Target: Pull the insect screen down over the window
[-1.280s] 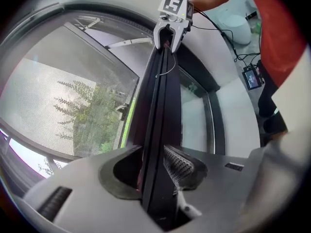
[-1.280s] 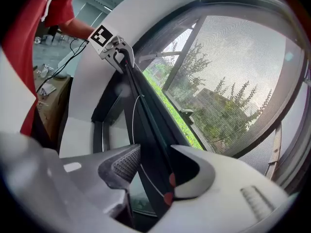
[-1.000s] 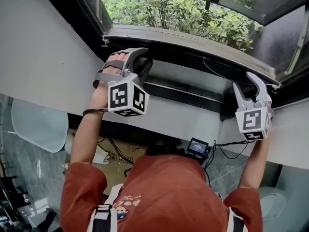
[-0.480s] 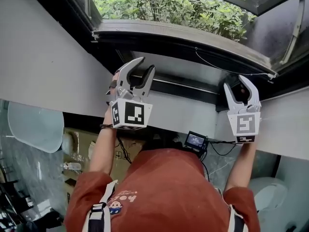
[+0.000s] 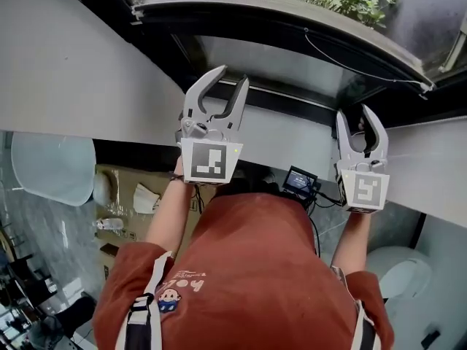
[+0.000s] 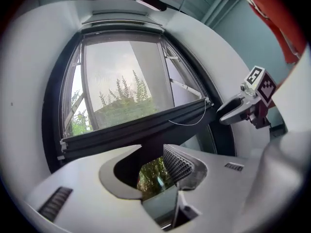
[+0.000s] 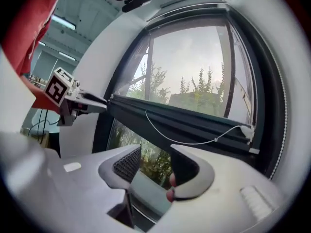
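Left gripper spread, nothing between the jaws. Right gripper at its 3 o'clock, also spread and empty. Both point up at the insect screen bar, which runs across the window at their 12 o'clock; neither gripper is on it. White pull cord hangs in a loop along the bar.

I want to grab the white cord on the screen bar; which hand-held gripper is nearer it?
Right. The right hand-held gripper is open just below the white cord; the left hand-held gripper is farther left along the screen bar.
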A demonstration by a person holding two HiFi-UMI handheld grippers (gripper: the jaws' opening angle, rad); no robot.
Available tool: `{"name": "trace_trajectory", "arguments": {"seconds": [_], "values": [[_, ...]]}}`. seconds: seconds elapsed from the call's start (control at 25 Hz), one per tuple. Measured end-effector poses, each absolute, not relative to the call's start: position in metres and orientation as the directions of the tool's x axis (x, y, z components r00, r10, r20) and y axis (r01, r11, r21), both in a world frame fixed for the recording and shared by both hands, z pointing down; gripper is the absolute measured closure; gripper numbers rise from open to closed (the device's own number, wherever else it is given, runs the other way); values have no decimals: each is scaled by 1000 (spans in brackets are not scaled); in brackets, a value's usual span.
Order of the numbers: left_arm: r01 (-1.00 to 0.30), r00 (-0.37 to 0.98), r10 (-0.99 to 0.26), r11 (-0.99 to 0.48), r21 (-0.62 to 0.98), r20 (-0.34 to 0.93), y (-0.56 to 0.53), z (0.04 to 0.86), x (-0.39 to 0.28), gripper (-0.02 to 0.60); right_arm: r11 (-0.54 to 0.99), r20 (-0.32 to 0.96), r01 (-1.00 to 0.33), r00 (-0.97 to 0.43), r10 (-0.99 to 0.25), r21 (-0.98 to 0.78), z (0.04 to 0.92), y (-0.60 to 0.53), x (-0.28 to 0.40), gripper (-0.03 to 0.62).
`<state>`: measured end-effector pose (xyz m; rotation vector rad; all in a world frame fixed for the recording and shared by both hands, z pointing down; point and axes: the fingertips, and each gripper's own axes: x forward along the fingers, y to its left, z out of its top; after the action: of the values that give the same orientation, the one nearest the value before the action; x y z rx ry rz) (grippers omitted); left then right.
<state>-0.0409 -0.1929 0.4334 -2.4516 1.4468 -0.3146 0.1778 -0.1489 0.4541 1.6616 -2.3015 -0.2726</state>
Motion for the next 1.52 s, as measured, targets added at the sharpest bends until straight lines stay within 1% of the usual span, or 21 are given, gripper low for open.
{"name": "trace_trajectory", "arguments": {"seconds": [0.12, 0.24, 0.36, 0.56, 0.64, 0.76, 0.88, 0.92, 1.0, 1.2, 1.36, 1.52], "values": [[-843, 472, -881, -451, -291, -2, -183, 433, -35, 442, 279, 28, -925, -282, -959, 257, 444, -140, 176, 396], [-874, 458, -888, -440, -208, -48, -176, 430, -33, 442, 209, -65, -960, -224, -972, 184, 429, -135, 179, 398], [-892, 448, -891, -439, -112, -72, -172, 429, -33, 442, 168, -117, -975, -186, -976, 145, 422, -133, 180, 398], [-894, 445, -891, -436, -103, -86, -167, 431, -29, 443, 153, -118, -978, -170, -978, 140, 427, -134, 174, 401], [-891, 450, -887, -440, -107, -99, -166, 429, -27, 445, 141, -117, -982, -155, -981, 125, 429, -135, 173, 421], [-887, 457, -885, -445, -123, -88, -162, 432, -24, 458, 141, -111, -983, -153, -982, 114, 434, -136, 167, 427], [-890, 451, -889, -441, -115, -78, -160, 434, -28, 484, 153, -109, -980, -167, -980, 123, 435, -136, 157, 467], [-892, 446, -891, -437, -112, -78, -161, 434, -29, 492, 156, -111, -979, -171, -979, 129, 435, -136, 155, 498], [-895, 442, -894, -432, -113, -82, -161, 433, -30, 522, 159, -116, -977, -176, -978, 141, 433, -137, 153, 536], [-899, 432, -898, -423, -110, -80, -161, 433, -33, 575, 166, -121, -974, -186, -975, 156, 431, -138, 149, 583], [-895, 441, -893, -431, -114, -87, -161, 431, -32, 577, 203, -98, -965, -221, -970, 163, 432, -140, 141, 585], [-889, 452, -887, -440, -126, -91, -160, 430, -30, 577, 190, -98, -965, -210, -973, 181, 431, -141, 139, 585]]}}
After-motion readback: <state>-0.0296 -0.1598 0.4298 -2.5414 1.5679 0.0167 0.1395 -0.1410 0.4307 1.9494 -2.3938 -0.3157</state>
